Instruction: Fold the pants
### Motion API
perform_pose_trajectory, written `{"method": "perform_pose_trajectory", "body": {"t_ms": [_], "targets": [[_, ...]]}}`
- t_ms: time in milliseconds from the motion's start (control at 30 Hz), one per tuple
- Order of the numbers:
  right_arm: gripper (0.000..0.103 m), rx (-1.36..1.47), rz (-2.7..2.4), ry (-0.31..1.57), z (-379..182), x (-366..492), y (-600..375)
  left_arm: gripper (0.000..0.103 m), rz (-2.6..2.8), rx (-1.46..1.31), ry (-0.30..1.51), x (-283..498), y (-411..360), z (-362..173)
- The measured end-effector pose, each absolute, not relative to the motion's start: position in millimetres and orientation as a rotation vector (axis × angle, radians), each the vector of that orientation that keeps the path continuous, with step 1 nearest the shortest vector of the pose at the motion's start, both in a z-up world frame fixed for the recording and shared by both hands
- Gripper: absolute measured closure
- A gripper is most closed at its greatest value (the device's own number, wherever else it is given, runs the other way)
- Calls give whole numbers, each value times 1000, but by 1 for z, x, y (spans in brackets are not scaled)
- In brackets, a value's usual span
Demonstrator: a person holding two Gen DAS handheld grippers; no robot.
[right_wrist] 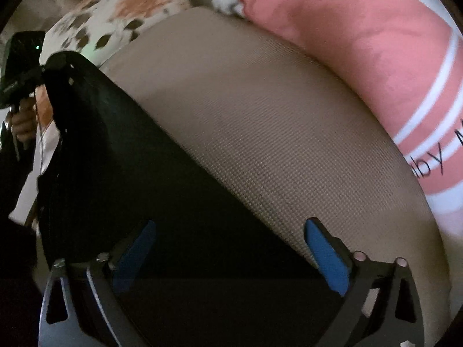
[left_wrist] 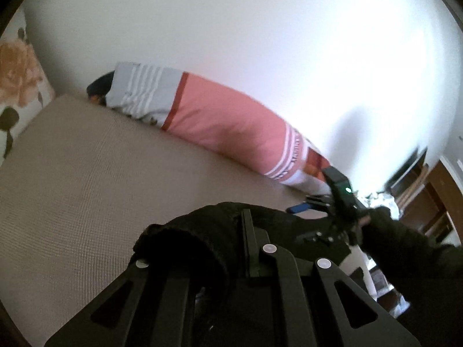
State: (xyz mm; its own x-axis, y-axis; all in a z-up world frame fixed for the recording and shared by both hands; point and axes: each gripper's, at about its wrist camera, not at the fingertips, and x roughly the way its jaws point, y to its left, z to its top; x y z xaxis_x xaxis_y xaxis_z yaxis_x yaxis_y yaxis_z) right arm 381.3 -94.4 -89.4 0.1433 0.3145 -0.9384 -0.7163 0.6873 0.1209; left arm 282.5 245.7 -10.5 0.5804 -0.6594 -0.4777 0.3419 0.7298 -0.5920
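Much of what you are working with is hard to read: the black pants show as one dark mass in the left wrist view, and the fabric bunched over your left gripper hides its fingertips. Its jaws are shut, clamped on that fold of the pants, and tilted somewhat downward with the cloth draped over the frame. In the right wrist view the pants lie as a black sheet across the lower left of the tan bed cover, their edge running diagonally; no seams or legs can be made out in the dark cloth.

Your right gripper points steeply down at the bed with its blue pads spread wide apart, one over the pants and one over the bare cover; whether either touches the fabric cannot be told. Your left hand shows at the left edge, wrapped around a handle and partly cut off.

A long pink pillow lies along the white wall, and a flowered pillow sits at the bed's far end
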Motion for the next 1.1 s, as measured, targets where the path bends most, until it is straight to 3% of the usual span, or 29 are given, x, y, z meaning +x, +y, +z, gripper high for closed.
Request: {"method": "perform_pose_trajectory", "body": {"t_ms": [100,167,267,333,500,533,867,1100], "targets": [[15,-456,797,1250,-91,384,-101,94,-616,-470,728,274,249,-7],[32,-484,800,1279,-93,388,-108,94,-610,-464,731,271,252,-6],[49,-520,783,1310,-98,392,-124,94,-605,-447,740,271,249,-5],[54,-539,775,1325,-101,391,-137,94,-603,-434,747,272,246,-4],[81,-528,759,1332,-105,387,-152,94,-596,-417,763,270,243,-3],[91,-538,751,1312,-102,384,-154,94,-588,-408,764,270,242,-3],[95,-538,493,968,-25,279,-158,94,-555,-376,769,258,249,8],[96,-472,434,918,-12,170,-157,93,-603,-332,766,210,247,27]]}}
